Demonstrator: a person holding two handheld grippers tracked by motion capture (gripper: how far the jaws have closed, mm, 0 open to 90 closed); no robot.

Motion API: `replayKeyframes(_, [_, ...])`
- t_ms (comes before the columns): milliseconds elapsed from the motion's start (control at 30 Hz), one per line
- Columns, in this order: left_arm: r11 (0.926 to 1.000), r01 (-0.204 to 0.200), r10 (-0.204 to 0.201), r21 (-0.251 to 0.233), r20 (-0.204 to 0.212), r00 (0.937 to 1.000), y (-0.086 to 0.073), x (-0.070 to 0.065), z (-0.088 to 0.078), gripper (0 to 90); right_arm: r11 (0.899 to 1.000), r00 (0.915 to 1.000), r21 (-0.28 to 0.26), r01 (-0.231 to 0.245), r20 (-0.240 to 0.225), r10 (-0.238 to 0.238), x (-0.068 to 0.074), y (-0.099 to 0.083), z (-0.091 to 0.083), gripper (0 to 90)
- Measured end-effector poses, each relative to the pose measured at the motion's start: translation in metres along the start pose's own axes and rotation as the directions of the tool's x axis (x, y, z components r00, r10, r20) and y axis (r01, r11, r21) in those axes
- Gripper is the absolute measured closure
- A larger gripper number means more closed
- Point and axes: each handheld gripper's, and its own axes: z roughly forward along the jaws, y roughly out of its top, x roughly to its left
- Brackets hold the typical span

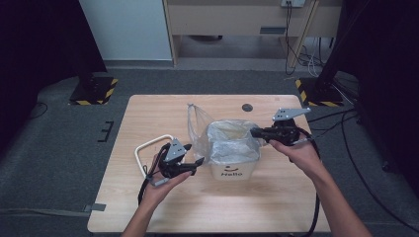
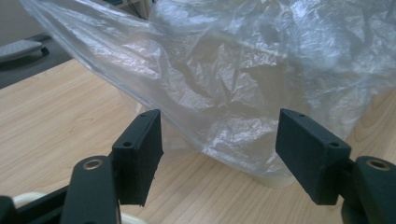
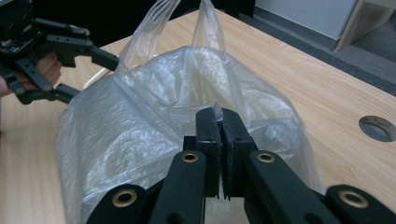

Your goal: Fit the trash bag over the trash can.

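A small white bin (image 1: pixel 232 171) with "Hello" printed on its front stands mid-table, lined with a clear plastic bag (image 1: pixel 225 138) whose handles stick up at the back left. My right gripper (image 1: pixel 253 132) is at the bin's right rim, shut on a pinch of the bag's edge; in the right gripper view the jaws (image 3: pixel 219 116) meet with a sliver of film (image 3: pixel 140 121) between them. My left gripper (image 1: pixel 195 154) sits at the bin's left side, open. In the left gripper view its jaws (image 2: pixel 219 135) stand wide apart just short of the hanging bag (image 2: pixel 224 70).
A white rounded-rectangle ring (image 1: pixel 148 145) lies on the wooden table (image 1: pixel 163 113) under my left hand. A round cable hole (image 1: pixel 247 107) is in the tabletop behind the bin. Dark stand bases with striped tape sit on the floor beyond both far corners.
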Motion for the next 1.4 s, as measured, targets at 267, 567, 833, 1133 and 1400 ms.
replayKeyframes(267, [0.9992, -0.04, 0.041, -0.009, 0.084, 0.9956, -0.001, -0.006, 0.004, 29.5, 1.0, 0.9992, 0.006, 0.008, -0.04, -0.008, 0.01, -0.012, -0.009, 72.8])
replayKeyframes(567, [0.997, -0.078, 0.077, -0.002, 0.112, 0.9907, 0.0, -0.015, 0.008, 33.1, 1.0, 0.9989, 0.017, 0.02, -0.042, -0.019, 0.013, -0.022, -0.017, 76.8])
replayKeyframes(833, [0.9954, -0.096, 0.095, 0.004, 0.113, 0.9891, -0.001, -0.022, 0.01, 36.5, 1.0, 0.9989, 0.016, 0.026, -0.04, -0.026, 0.019, -0.036, -0.022, 73.9])
replayKeyframes(1133, [0.9942, -0.107, 0.107, -0.002, 0.079, 0.9911, -0.001, -0.027, 0.013, 39.7, 1.0, 0.9995, 0.014, 0.02, -0.026, -0.02, 0.022, -0.049, -0.022, 81.8])
replayKeyframes(1400, [0.9945, -0.103, 0.103, -0.021, 0.015, 0.9945, 0.001, -0.026, 0.016, 49.9, 0.999, 0.9999, -0.053, 0.004, 0.012, -0.003, 0.017, -0.055, -0.017, 83.2])
